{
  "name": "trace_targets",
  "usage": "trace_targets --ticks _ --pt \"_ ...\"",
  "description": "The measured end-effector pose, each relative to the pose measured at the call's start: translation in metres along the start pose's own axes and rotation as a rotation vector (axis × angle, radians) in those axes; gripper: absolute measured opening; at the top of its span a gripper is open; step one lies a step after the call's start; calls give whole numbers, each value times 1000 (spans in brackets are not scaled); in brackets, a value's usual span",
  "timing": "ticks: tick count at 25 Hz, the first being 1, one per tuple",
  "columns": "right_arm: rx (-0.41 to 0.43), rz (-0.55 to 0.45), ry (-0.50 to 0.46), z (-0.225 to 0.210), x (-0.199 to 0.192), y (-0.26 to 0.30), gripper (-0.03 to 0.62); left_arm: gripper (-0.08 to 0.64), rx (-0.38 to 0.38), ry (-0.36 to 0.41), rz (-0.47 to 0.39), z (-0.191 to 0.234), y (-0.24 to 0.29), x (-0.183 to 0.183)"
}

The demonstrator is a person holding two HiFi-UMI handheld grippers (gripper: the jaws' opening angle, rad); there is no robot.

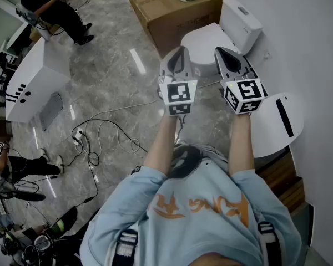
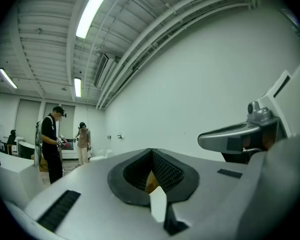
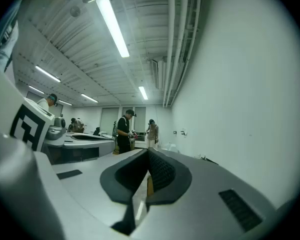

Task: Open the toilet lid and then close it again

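Toilet (image 1: 241,21): white, at the far right against the wall and just beside a cardboard box (image 1: 161,13), with its lid (image 1: 202,40) lying flat over the bowl. Left gripper (image 1: 180,50) and right gripper (image 1: 220,51): one in each hand, held level and side by side on the near side of the toilet, each pair of jaws pressed together with nothing between them. Surroundings: grey stone floor (image 1: 111,82) with black cables (image 1: 94,140) at the near left. A person in black (image 2: 51,141) stands among others at the far end of the room in the gripper views.
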State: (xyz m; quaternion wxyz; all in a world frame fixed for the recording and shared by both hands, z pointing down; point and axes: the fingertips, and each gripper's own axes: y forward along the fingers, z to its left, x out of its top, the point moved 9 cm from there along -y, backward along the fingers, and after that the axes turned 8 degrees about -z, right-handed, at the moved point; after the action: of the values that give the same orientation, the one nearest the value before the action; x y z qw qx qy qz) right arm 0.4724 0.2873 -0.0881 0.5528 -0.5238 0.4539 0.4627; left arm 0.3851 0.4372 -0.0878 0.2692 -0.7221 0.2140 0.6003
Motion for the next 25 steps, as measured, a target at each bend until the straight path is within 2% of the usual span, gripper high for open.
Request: trace_targets --ticks 6,9,14,19,25 --pt "-54 -29 56 29 -21 32 13 26 -19 -11 15 37 -1 -23" --pt "-103 0 37 29 -31 39 14 26 -7 -39 27 55 0 -36" --pt "-205 15 48 -6 -41 54 14 26 9 -89 55 73 24 -60" --pt "-207 64 53 -43 -82 93 12 26 20 -117 118 78 76 -104" --pt "-225 67 102 -85 -109 176 14 26 8 -103 179 119 153 -133"
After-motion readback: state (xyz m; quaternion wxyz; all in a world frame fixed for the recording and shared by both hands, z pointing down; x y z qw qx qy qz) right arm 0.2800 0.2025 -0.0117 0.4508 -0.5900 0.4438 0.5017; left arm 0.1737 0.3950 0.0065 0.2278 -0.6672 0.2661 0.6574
